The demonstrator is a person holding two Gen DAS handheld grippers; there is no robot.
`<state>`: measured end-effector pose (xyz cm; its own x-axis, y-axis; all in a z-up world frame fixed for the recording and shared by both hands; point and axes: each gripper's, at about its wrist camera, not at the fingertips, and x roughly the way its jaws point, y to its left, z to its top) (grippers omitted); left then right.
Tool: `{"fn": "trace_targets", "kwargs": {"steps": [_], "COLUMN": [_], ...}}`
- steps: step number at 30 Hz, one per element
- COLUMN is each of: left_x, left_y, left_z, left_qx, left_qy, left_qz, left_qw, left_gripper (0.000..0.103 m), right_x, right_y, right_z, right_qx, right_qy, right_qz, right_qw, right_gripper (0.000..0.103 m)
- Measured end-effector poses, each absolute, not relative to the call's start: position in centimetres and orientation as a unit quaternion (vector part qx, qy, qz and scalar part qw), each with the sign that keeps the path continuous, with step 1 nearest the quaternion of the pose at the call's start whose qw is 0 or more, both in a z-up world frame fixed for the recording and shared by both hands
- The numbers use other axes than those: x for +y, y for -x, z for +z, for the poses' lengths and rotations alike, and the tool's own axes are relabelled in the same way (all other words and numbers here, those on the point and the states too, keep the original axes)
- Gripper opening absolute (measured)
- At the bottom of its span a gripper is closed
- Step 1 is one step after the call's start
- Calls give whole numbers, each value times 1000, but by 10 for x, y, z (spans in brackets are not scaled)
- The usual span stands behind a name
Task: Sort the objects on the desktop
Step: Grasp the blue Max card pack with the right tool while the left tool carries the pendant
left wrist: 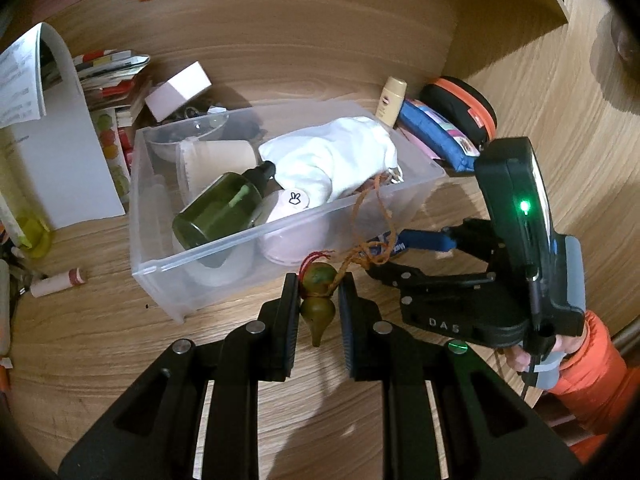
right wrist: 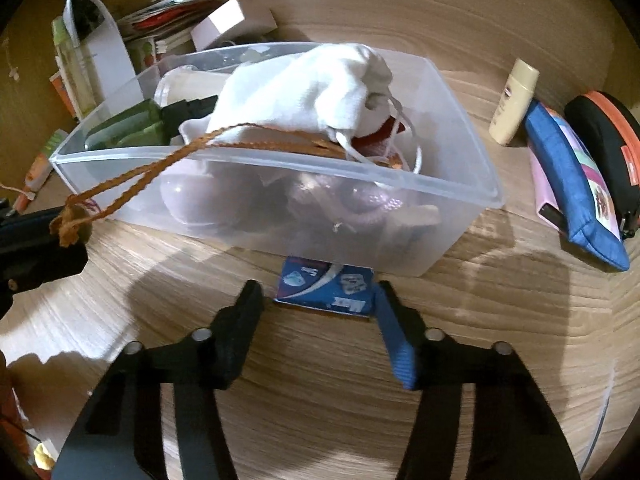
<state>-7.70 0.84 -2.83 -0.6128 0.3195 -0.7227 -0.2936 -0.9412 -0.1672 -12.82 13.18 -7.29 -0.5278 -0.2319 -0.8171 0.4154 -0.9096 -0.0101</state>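
Pinching a green gourd charm [left wrist: 318, 300] between the left gripper [left wrist: 318, 304] fingers, just outside the clear plastic bin [left wrist: 160, 268]; braided orange cord [left wrist: 370, 216] trailing over the rim.

Straddling a small blue packet [right wrist: 326, 290] on the desk against the bin wall [right wrist: 460, 208], right gripper [right wrist: 320, 312] fingers spread, cord [right wrist: 160, 168] draped toward the left gripper.
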Motion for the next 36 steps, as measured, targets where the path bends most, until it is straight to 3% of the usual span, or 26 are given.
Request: {"fn": "trace_targets", "kwargs": {"steps": [9, 26, 36], "left_x": [-1, -4, 1], "left_y": [72, 82, 116], "left_z": [-15, 20, 4], "left_qx": [-27, -31, -22], "left_qy": [389, 350, 376], "left_qz": [907, 922, 913], "left_qw": [160, 161, 157], "left_gripper": [18, 18, 18], "right_x": [138, 157, 164], "right_y": [113, 90, 114], "right_z": [-69, 4, 18], "right_qx": [95, 67, 60], "right_qy": [-439, -358, -339], "right_qz": [-870, -905, -916], "right_qw": [204, 219, 205], "right_gripper": [46, 46, 46]}}
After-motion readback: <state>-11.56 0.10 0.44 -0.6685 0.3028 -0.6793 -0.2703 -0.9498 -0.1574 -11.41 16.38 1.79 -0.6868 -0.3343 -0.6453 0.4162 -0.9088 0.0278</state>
